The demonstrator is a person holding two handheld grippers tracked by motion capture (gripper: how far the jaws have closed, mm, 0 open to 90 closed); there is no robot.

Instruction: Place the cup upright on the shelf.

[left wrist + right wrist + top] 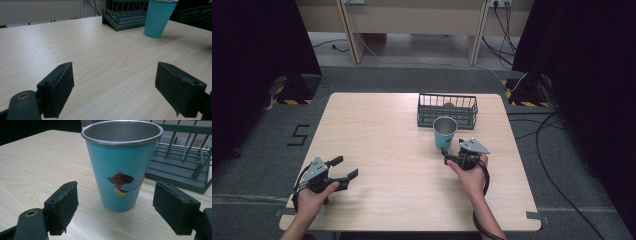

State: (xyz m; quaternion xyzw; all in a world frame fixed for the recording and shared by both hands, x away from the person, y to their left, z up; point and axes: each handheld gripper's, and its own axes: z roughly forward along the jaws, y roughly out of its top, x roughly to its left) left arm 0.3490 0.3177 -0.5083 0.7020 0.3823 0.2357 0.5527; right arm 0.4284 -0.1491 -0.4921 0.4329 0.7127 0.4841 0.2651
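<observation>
A teal metal cup (444,132) with a cartoon dog on its side (120,170) stands upright on the wooden table (387,150), just in front of a dark wire basket (447,111). My right gripper (452,148) sits on the near side of the cup, pointing at it. Its jaws (116,195) stand wide open, the cup a short way beyond the pads and untouched. My left gripper (345,167) rests near the table's front left, open with nothing between its pads (115,75). From there the cup (158,18) shows far off at the upper right.
The basket (180,167) holds a small brownish object (449,105) at its back. Bare tabletop lies between the two hands and to the basket's left (125,17). Cables trail on the floor right of the table.
</observation>
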